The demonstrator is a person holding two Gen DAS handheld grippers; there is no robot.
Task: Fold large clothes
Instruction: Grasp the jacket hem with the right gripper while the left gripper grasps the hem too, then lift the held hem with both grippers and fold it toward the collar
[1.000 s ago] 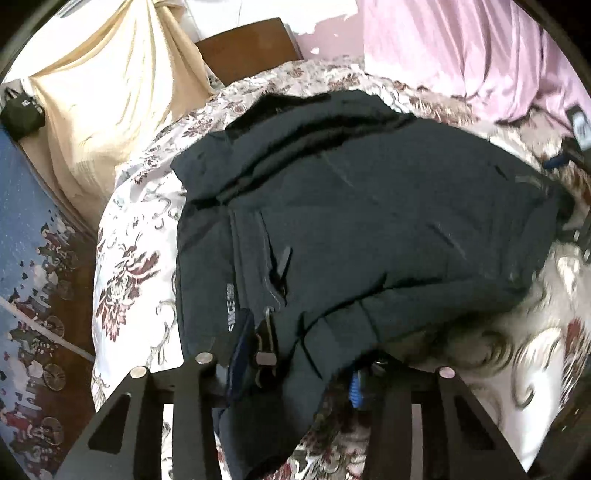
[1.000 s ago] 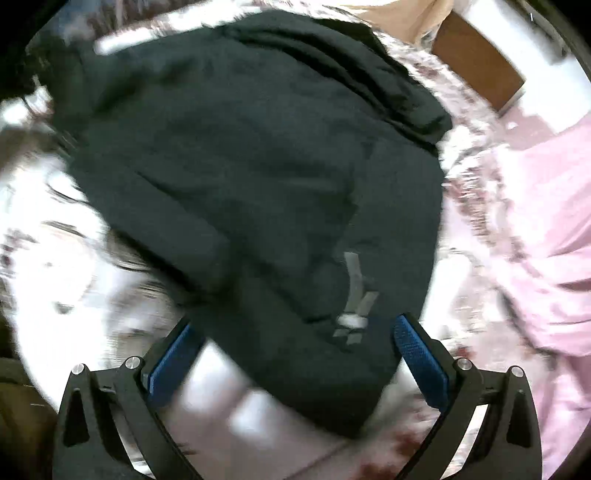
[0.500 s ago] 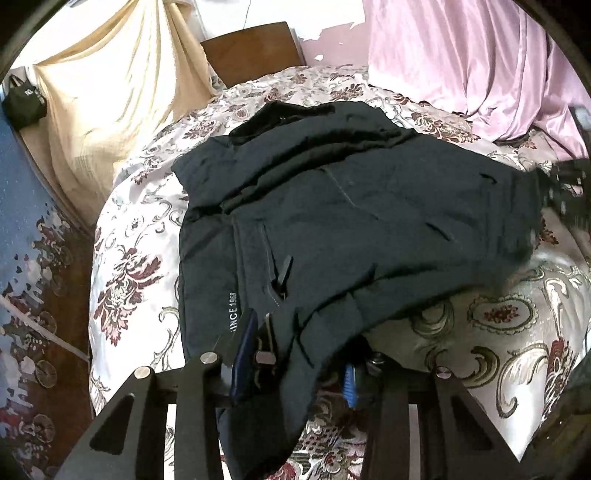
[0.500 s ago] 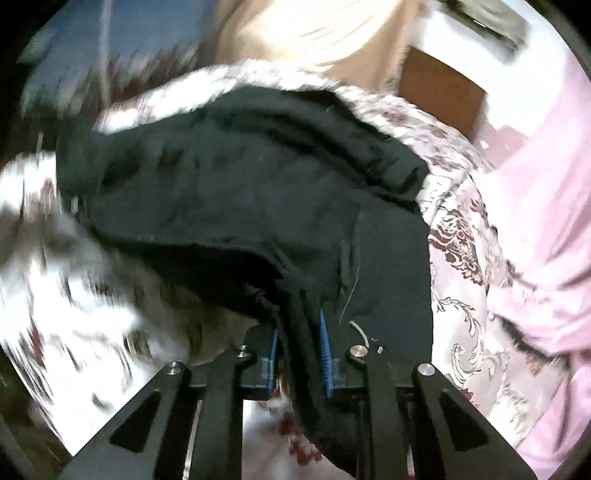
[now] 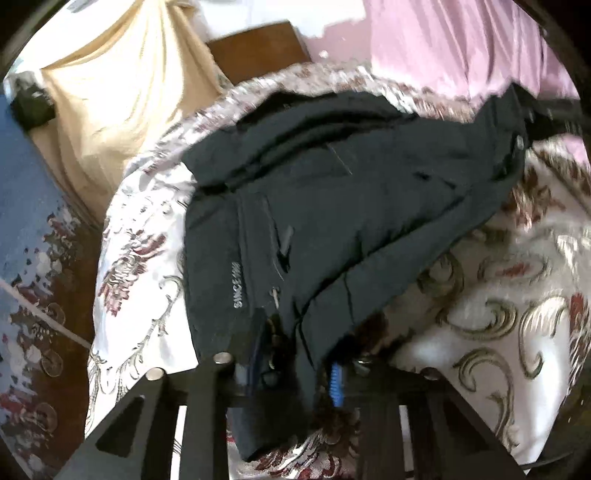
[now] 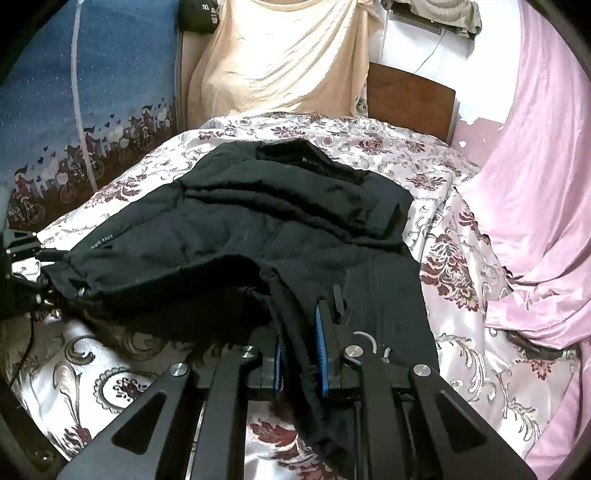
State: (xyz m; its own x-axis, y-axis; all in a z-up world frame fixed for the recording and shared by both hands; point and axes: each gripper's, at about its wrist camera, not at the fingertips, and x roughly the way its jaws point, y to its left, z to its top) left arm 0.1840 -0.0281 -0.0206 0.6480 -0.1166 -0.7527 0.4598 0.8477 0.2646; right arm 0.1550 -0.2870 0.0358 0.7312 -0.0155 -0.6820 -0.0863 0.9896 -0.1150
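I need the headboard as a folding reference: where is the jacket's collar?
In the right wrist view the collar is at the jacket's far end, pointing toward the wooden headboard and the cream cloth.

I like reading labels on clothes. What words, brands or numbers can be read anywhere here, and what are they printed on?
"SINCE 19..": pale print on the front of the dark jacket; the last digits are blurred. The right wrist view shows only its end, "..NCE 19..".
White mark on the small black bag hanging at the top: too small to read.
Nothing else carries text.
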